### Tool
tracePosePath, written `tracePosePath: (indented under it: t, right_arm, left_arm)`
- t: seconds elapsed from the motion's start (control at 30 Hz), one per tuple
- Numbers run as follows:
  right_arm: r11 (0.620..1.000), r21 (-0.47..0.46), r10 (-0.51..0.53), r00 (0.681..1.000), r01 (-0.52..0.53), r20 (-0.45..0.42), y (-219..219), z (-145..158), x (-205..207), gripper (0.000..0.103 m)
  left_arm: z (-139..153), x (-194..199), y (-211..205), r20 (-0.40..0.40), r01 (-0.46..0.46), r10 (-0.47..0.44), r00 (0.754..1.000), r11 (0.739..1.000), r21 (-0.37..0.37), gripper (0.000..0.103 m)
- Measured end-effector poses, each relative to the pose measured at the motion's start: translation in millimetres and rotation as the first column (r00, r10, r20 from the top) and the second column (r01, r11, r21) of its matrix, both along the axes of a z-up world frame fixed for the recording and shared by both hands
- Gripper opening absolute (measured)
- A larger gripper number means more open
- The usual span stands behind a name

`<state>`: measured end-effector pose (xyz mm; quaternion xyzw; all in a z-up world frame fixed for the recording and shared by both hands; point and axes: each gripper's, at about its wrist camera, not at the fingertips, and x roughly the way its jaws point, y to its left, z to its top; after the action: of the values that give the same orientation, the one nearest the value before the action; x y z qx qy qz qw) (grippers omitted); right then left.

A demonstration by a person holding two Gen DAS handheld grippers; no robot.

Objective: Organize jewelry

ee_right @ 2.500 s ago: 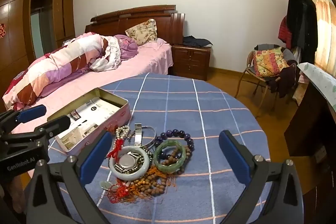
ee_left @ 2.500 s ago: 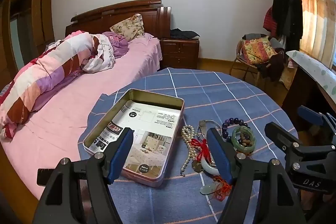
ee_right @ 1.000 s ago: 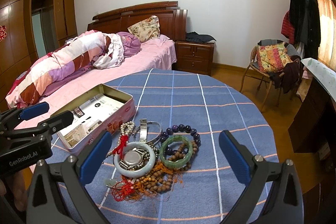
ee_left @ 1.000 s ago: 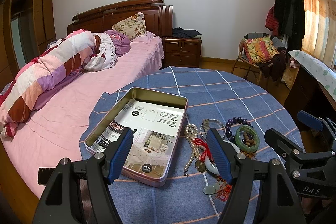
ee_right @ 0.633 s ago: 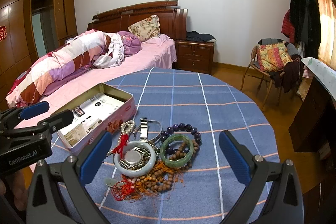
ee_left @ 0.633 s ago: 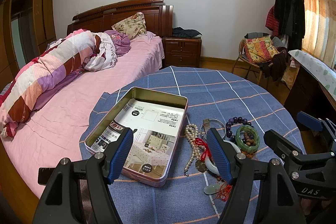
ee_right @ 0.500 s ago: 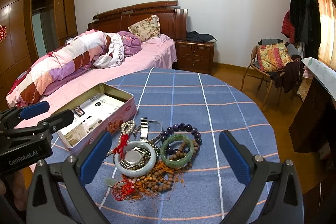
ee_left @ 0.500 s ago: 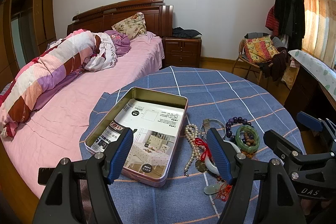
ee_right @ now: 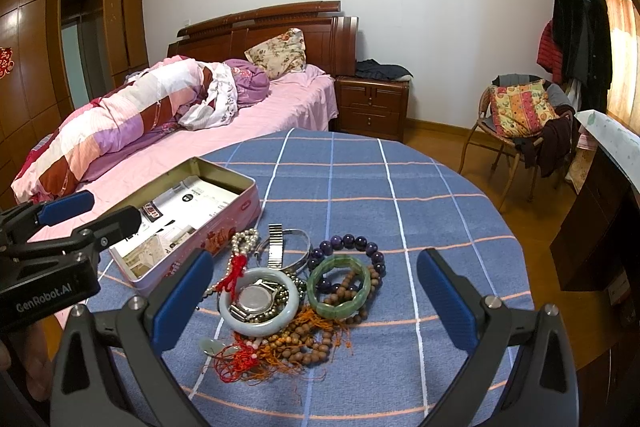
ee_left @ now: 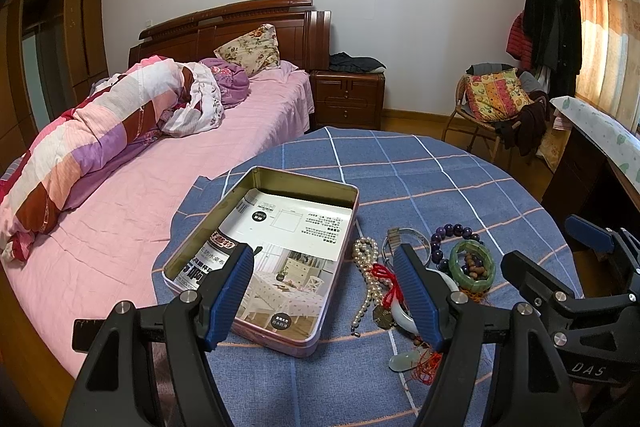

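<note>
Hovering over the bench [ee_right: 440,211], we held both tools wide and empty: left tool [ee_left: 326,297] above the tin [ee_left: 200,263], right tool [ee_right: 316,301] above the jade bangle [ee_right: 292,307].

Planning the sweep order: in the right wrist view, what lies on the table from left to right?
Tin box → pearl strand → pale jade bangle → green jade bracelet, all on the blue checked tablecloth.

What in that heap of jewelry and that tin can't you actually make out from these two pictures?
- White jade bangle: left wrist view, mostly behind the left gripper finger.
- Watch dial: right wrist view, too small to read.
- Brown bead strands: tangled with red cords, count unclear.
- Tin floor: both views, covered by a printed sheet.
- Tin's near corner: right wrist view, behind the right gripper finger.
</note>
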<state>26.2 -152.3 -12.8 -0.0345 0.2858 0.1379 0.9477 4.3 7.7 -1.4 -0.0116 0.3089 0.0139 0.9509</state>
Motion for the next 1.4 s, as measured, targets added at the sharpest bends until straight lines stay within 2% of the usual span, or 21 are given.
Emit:
tracePosePath:
  t: [0.63,0.8,0.93,1.2,1.3,1.4]
  right_arm:
    - [1.000,-0.003,0.002,1.000,-0.002,-0.006,2.3,-3.6,-0.9,0.103]
    - [1.000,-0.002,-0.008,1.000,0.008,-0.015,-2.7,-12.9,3.2,0.103]
    - [0.998,0.000,-0.065,0.996,0.065,-0.053,-20.8,-28.3,15.0,0.103]
    - [0.995,0.006,-0.098,0.988,0.099,-0.124,-43.0,-46.2,23.4,0.103]
    - [0.994,0.008,-0.103,0.987,0.105,-0.126,-46.9,-45.3,24.8,0.103]
    - [0.994,0.011,-0.103,0.987,0.105,-0.126,-48.4,-44.9,26.6,0.103]
  left_arm:
    - [-3.7,1.4,0.1,-0.009,0.003,-0.003,1.000,1.000,0.003,0.072]
    - [-17.5,9.9,4.8,-0.054,-0.003,0.003,0.999,1.000,-0.002,0.072]
    - [-29.7,17.8,4.6,-0.090,-0.001,0.000,0.996,1.000,-0.009,0.072]
    - [-44.4,30.4,-30.9,-0.135,0.104,-0.104,0.985,0.995,-0.012,0.072]
    - [-50.0,37.6,-46.3,-0.141,0.139,-0.135,0.981,0.990,0.018,0.072]
    - [-57.8,48.5,-52.9,-0.167,0.158,-0.153,0.974,0.987,0.019,0.057]
